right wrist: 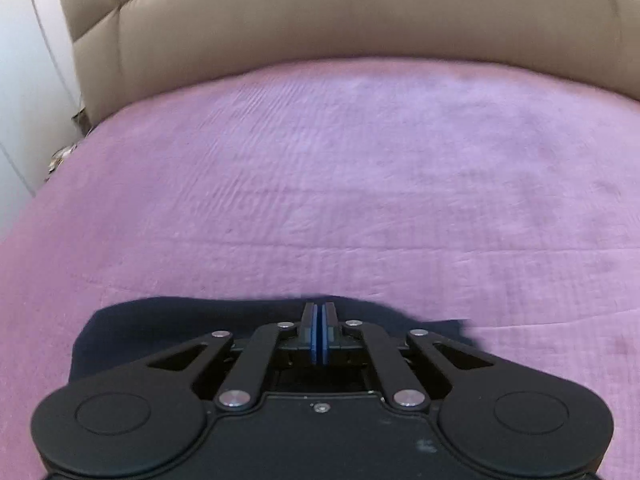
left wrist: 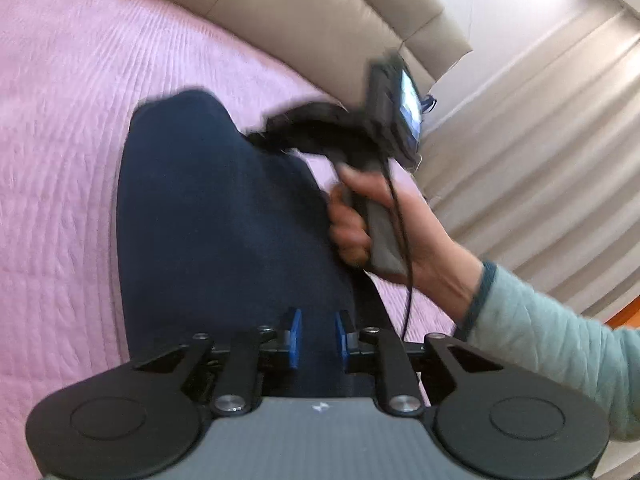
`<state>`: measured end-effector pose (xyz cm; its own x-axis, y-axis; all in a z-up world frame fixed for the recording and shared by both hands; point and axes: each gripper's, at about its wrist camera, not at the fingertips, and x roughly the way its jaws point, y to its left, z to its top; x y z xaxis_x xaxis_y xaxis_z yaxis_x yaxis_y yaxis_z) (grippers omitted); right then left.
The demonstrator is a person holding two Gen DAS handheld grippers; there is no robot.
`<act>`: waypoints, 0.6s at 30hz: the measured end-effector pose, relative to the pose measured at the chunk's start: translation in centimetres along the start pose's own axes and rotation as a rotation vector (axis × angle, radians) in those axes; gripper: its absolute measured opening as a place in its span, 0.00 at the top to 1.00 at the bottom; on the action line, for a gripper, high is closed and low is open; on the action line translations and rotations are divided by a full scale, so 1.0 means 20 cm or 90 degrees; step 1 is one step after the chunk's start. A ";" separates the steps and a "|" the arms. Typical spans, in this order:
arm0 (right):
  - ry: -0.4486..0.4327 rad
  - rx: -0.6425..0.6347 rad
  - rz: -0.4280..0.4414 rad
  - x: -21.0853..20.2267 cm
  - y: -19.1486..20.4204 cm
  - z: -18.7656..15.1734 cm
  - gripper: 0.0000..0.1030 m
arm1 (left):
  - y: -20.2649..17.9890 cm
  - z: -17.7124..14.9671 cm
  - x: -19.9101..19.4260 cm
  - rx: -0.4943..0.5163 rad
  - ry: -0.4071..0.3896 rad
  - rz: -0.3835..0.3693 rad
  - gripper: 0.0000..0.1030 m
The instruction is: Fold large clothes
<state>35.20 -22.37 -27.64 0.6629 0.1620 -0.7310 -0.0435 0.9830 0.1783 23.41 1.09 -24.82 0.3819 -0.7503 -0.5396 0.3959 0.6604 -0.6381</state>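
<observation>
A navy garment [left wrist: 208, 216] lay on the pink bed [left wrist: 60, 140]. The left tongs [left wrist: 318, 344] clamped its near edge, the right tongs [right wrist: 319, 334] pinched another edge, probably to fold it.

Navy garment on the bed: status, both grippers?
Left gripper fingers clamped on a fold of the navy garment. Right gripper fingers pinched shut at its edge, grip unclear. Garment on pink bedspread; nothing in the way.
</observation>
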 end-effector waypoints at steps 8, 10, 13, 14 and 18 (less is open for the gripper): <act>0.080 -0.027 0.079 -0.52 0.03 -0.31 0.72 | -0.01 0.08 -0.02 0.001 0.030 0.049 0.81; 0.095 -0.061 0.065 -0.56 0.09 -0.44 0.72 | -0.01 0.06 -0.02 0.005 0.033 0.055 0.81; 0.093 -0.077 0.029 -0.59 0.12 -0.56 0.72 | -0.01 0.01 -0.01 0.010 0.023 0.068 0.79; 0.086 -0.070 0.021 -0.60 0.13 -0.58 0.72 | -0.01 -0.01 -0.01 0.006 0.018 0.071 0.79; 0.087 -0.018 -0.010 -0.69 0.12 -0.64 0.72 | -0.05 -0.08 -0.07 0.011 -0.001 0.086 0.78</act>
<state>16.51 -21.16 -25.58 0.5553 0.1543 -0.8172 -0.0558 0.9873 0.1484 21.10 1.44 -24.19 0.4337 -0.6547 -0.6192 0.3552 0.7557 -0.5502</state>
